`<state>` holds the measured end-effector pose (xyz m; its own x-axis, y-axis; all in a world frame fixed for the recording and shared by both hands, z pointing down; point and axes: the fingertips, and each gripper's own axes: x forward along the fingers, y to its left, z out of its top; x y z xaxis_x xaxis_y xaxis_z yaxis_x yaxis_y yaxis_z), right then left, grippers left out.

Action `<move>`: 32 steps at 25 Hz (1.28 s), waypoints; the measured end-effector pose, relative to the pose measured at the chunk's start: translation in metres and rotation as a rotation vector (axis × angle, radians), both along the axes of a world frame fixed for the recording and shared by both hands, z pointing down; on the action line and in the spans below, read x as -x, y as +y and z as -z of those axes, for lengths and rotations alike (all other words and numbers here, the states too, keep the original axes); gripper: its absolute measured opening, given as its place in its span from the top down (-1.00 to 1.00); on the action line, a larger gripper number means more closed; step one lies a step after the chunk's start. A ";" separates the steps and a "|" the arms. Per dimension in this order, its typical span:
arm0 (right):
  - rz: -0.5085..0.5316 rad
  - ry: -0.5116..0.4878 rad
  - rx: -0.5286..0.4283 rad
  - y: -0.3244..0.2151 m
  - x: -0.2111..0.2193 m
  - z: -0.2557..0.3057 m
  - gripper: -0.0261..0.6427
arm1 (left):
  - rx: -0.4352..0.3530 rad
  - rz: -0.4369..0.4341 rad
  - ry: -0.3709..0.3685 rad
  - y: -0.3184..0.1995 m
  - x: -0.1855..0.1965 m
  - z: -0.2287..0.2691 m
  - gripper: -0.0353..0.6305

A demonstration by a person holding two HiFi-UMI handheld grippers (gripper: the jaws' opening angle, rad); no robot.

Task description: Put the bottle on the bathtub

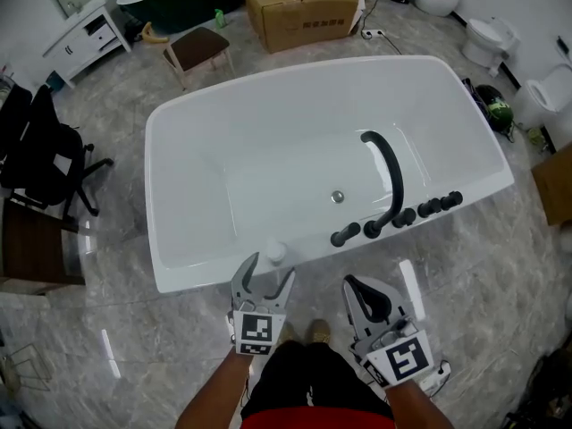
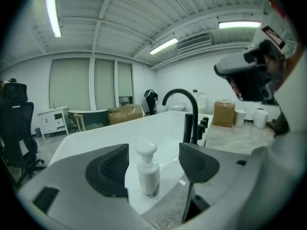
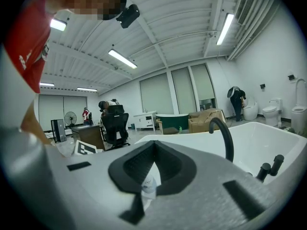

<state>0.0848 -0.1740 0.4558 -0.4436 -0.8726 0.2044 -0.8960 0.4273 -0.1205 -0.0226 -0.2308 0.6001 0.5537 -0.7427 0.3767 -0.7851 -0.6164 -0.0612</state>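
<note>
A small white pump bottle (image 1: pixel 274 253) stands upright on the near rim of the white bathtub (image 1: pixel 192 275). My left gripper (image 1: pixel 268 273) is open just behind it. In the left gripper view the bottle (image 2: pixel 147 169) sits between the two dark pads (image 2: pixel 108 169), with a gap on each side. My right gripper (image 1: pixel 371 298) hangs to the right over the floor, shut and holding nothing. In the right gripper view its closed jaws (image 3: pixel 154 150) hide most of the bottle (image 3: pixel 148 186), which shows only through a small gap.
A black arched faucet (image 1: pixel 389 172) and several black knobs (image 1: pixel 429 208) line the tub's near right rim. Behind the tub are a cardboard box (image 1: pixel 304 7), a stool (image 1: pixel 198 50) and a white cabinet (image 1: pixel 89 34). An office chair (image 1: pixel 45 150) stands left, toilets (image 1: pixel 490 38) right.
</note>
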 end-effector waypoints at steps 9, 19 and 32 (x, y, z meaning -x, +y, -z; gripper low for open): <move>0.038 -0.047 -0.076 0.017 0.011 0.045 0.91 | -0.121 -0.005 0.149 0.047 0.003 0.147 0.06; 0.105 -0.093 -0.144 0.048 0.031 0.089 0.91 | -0.172 0.044 0.218 0.080 0.024 0.220 0.85; 0.114 -0.099 -0.218 0.057 0.036 0.115 0.91 | -0.206 -0.052 0.246 0.093 -0.004 0.251 0.86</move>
<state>0.0485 -0.1172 0.3410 -0.5502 -0.8344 -0.0326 -0.8289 0.5505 -0.0989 -0.0189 -0.1380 0.3489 0.6483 -0.7580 0.0715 -0.7599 -0.6500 -0.0015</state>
